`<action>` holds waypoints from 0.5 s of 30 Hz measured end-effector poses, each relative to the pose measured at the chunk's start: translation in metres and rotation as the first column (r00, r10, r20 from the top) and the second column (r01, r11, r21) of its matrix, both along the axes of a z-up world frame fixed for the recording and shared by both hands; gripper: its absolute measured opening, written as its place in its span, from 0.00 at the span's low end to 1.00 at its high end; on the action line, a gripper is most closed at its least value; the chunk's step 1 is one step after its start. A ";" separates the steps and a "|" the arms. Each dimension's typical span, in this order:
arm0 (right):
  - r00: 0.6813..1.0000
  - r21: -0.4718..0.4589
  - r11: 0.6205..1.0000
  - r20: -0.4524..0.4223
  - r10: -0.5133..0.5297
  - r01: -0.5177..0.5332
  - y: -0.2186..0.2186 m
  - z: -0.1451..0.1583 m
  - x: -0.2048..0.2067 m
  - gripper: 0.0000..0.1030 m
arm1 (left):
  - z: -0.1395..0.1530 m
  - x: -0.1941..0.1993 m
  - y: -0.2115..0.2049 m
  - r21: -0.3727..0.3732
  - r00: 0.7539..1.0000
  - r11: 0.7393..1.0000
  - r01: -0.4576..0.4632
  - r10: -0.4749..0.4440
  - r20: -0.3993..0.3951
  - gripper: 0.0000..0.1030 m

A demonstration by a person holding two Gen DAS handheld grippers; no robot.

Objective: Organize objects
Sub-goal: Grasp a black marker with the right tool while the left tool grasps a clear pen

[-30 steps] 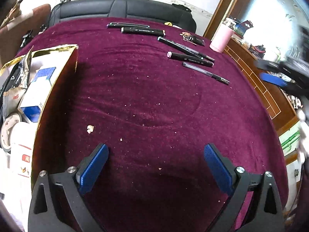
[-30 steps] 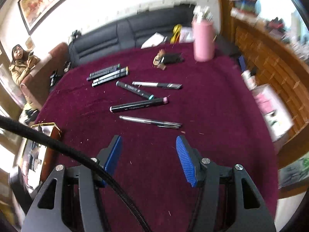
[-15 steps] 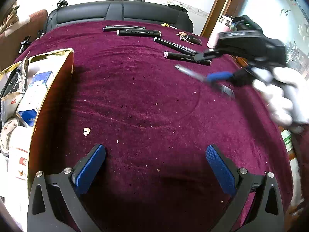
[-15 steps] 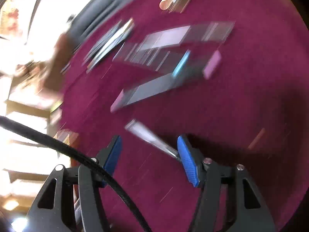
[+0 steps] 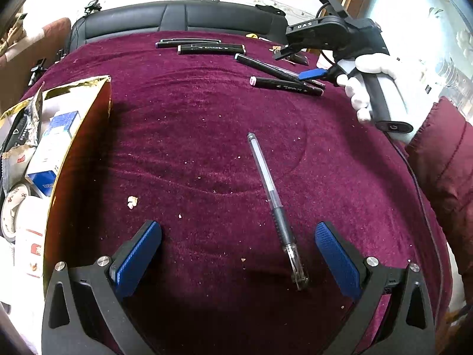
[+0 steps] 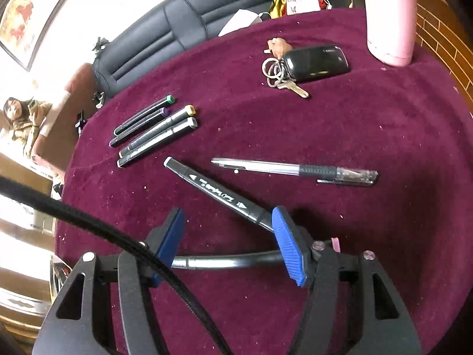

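A clear gel pen (image 5: 273, 204) lies on the maroon cloth (image 5: 192, 136), its tip between the pads of my open, empty left gripper (image 5: 239, 254). My right gripper (image 6: 229, 236) is open and empty, low over the cloth at the far right (image 5: 313, 74). A black marker (image 6: 218, 195) runs under its right pad (image 6: 288, 248), and another black marker (image 6: 224, 261) lies across behind both pads. A second gel pen (image 6: 295, 171) lies beyond. Several markers (image 6: 153, 130) lie side by side at the back (image 5: 204, 46).
A gold-rimmed box (image 5: 74, 159) of packets stands at the cloth's left edge. Car key and keyring (image 6: 304, 65) and a pink bottle (image 6: 390, 17) sit at the back right. A black sofa (image 5: 177, 20) runs behind the cloth.
The clear gel pen has moved from the far right marker group to the near cloth between my left pads. My right gripper has let it go and gone back over the markers.
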State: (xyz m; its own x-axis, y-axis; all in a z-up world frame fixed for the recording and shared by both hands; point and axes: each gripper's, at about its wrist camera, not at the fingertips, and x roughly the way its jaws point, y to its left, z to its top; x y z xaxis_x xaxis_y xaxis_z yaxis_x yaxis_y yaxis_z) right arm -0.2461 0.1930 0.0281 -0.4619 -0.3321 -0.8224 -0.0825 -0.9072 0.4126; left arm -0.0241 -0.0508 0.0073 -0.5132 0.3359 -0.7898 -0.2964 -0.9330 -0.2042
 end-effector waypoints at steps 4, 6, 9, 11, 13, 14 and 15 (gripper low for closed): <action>0.990 -0.043 0.996 0.115 0.077 -0.072 -0.004 -0.011 0.026 0.60 | 0.000 0.001 -0.001 0.004 1.000 1.000 0.000 0.000 0.000 0.98; 0.982 -0.094 0.988 0.134 0.136 -0.124 -0.009 -0.013 0.048 0.61 | 0.000 0.001 -0.001 0.006 1.000 1.000 0.000 0.000 0.001 0.98; 0.953 -0.276 0.943 0.181 0.242 -0.187 -0.013 -0.011 0.072 0.61 | 0.000 0.000 -0.003 0.015 1.000 1.000 0.000 0.000 0.002 0.98; 0.967 -0.149 0.968 0.125 0.220 -0.201 -0.017 0.007 0.081 0.61 | 0.001 0.001 -0.002 0.012 1.000 1.000 0.000 0.000 0.002 0.98; 0.982 0.051 0.985 0.107 0.159 -0.165 -0.022 0.016 0.079 0.61 | 0.001 0.001 -0.003 0.010 1.000 1.000 0.001 -0.001 0.002 0.98; 0.985 0.106 0.983 0.106 0.137 -0.148 -0.024 0.014 0.080 0.60 | 0.001 0.001 -0.003 0.012 1.000 1.000 0.001 -0.001 0.002 0.98; 0.984 0.130 0.981 0.123 0.129 -0.145 -0.030 0.009 0.077 0.60 | 0.001 0.001 -0.004 0.013 1.000 1.000 0.001 -0.001 0.001 0.98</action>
